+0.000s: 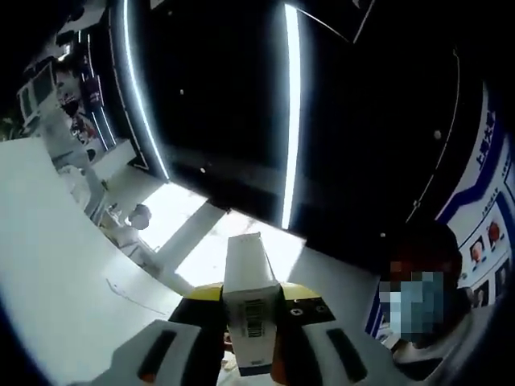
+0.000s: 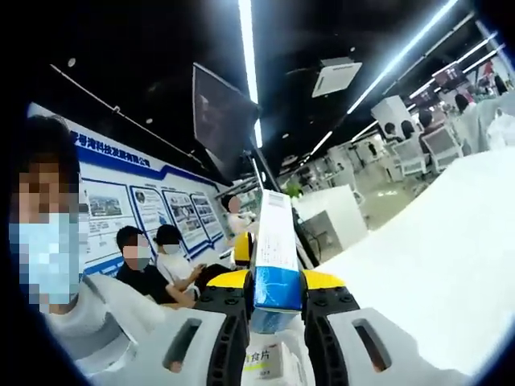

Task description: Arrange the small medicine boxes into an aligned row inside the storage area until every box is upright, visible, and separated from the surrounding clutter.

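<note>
A white medicine box [image 1: 248, 293] with a barcode on its near face stands lengthwise between the jaws of my left gripper [image 1: 253, 322], which is shut on it and raised toward the dark ceiling. My right gripper [image 2: 278, 297] is shut on a white box with a blue band [image 2: 276, 253], also held up in the air. Low between the right jaws, a second white box face [image 2: 265, 362] with black printed characters shows; what holds it is hidden.
A white tabletop [image 2: 434, 265] slopes along the right, and a white surface [image 1: 56, 265] along the left. A masked person [image 2: 48, 257] is close by, and two seated people [image 2: 153, 257] are by a poster wall [image 2: 129, 205]. White chairs [image 2: 426, 149] stand far off.
</note>
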